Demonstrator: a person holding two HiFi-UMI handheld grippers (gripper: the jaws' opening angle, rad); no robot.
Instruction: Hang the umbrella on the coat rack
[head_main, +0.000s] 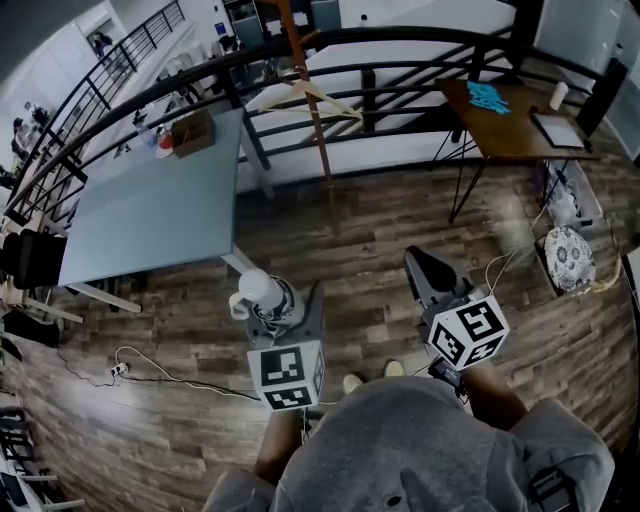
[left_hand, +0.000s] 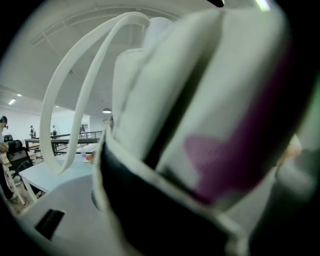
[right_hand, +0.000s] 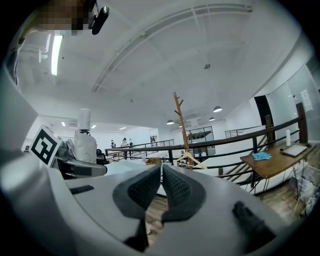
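A folded white umbrella (head_main: 258, 293) stands upright in my left gripper (head_main: 275, 312), which is shut on it low over the wooden floor. In the left gripper view the umbrella (left_hand: 200, 100) fills the frame, white with a purple patch, and its white strap loop (left_hand: 75, 85) arches to the left; the jaws are hidden behind it. The wooden coat rack (head_main: 308, 100) stands ahead by the railing, with a wooden hanger (head_main: 300, 95) on it. My right gripper (head_main: 428, 272) is shut and holds nothing, its pads (right_hand: 150, 187) pressed together. The coat rack (right_hand: 181, 131) rises beyond them.
A grey-blue table (head_main: 150, 215) with a small box (head_main: 192, 132) stands at the left. A brown desk (head_main: 520, 130) with blue gloves is at the right. A black railing (head_main: 400, 70) runs behind the rack. Cables (head_main: 150, 372) lie on the floor.
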